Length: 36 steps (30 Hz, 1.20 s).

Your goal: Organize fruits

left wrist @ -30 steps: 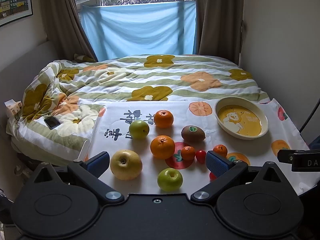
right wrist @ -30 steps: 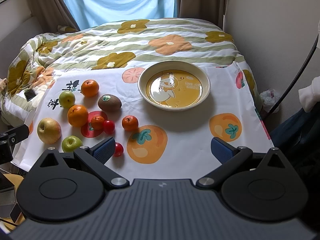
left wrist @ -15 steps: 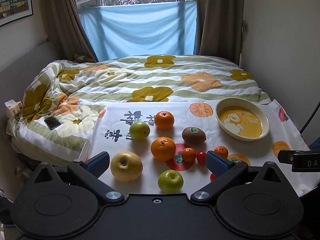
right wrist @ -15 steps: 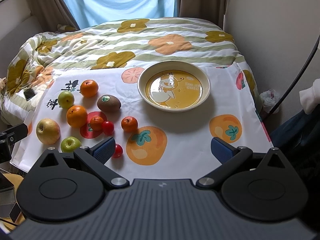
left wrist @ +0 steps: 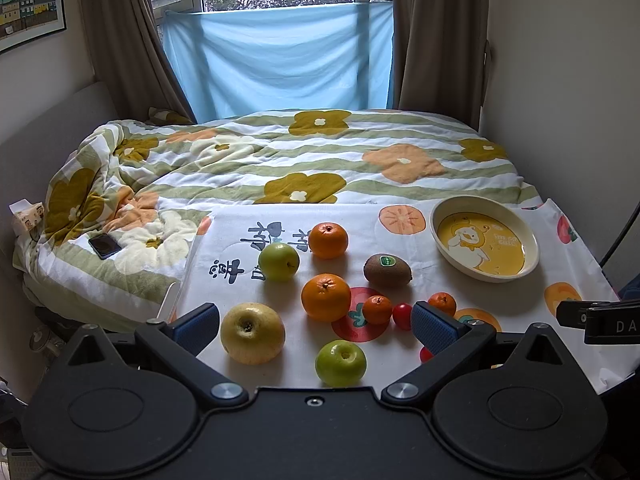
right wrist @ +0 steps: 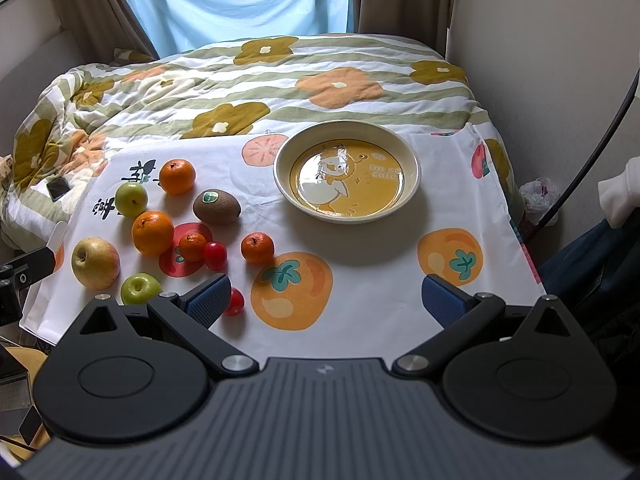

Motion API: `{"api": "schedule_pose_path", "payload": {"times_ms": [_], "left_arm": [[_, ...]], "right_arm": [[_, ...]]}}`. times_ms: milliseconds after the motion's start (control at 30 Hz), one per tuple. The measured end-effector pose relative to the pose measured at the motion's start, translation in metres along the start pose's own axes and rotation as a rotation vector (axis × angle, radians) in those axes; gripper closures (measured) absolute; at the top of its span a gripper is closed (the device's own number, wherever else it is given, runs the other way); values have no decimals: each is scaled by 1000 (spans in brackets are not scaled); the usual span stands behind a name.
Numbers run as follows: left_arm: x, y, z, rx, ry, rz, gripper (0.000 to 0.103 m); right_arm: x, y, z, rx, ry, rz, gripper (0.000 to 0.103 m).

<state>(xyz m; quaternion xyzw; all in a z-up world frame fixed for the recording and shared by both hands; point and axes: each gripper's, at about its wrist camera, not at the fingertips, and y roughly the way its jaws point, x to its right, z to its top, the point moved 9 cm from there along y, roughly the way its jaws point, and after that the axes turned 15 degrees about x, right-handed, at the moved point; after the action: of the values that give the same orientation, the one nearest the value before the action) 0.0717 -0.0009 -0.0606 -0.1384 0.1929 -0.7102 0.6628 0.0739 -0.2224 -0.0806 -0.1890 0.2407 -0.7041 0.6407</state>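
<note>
Little has shifted since a moment ago: the right gripper (right wrist: 326, 300) has edged slightly nearer the fruit, and the left gripper (left wrist: 316, 326) hangs almost where it was. Both have their fingers spread wide and hold nothing. On the printed cloth (right wrist: 380, 280), the fruit lies clustered at the left: a yellow apple (left wrist: 253, 333), two green apples (left wrist: 340, 362) (left wrist: 279, 261), two big oranges (left wrist: 326, 297) (left wrist: 328, 240), a kiwi (left wrist: 387, 269), two small mandarins (right wrist: 257, 247) (right wrist: 192, 246) and two cherry tomatoes (right wrist: 215, 255) (right wrist: 235, 301). The yellow bowl (right wrist: 348, 216) sits apart on the right, with no fruit in it. A phone (left wrist: 105, 245) rests on the flowered quilt (left wrist: 280, 160).
</note>
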Motion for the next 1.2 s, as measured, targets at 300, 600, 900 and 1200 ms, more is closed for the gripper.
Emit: {"api": "schedule_pose_path", "payload": {"times_ms": [300,600,900,1200], "left_arm": [[-1,1,0,-1,-1,0,0],[-1,2,1,-2,0,2,0],[-6,2,-2,-2,-3,10,0],[-6,-5,-1,1,-10,19,0]], "right_arm": [[0,1,0,0,-1,2,0],[1,4,-1,-4,2,4,0],[1,2,-1,-6,3,5,0],[2,2,-2,-6,4,5,0]]}}
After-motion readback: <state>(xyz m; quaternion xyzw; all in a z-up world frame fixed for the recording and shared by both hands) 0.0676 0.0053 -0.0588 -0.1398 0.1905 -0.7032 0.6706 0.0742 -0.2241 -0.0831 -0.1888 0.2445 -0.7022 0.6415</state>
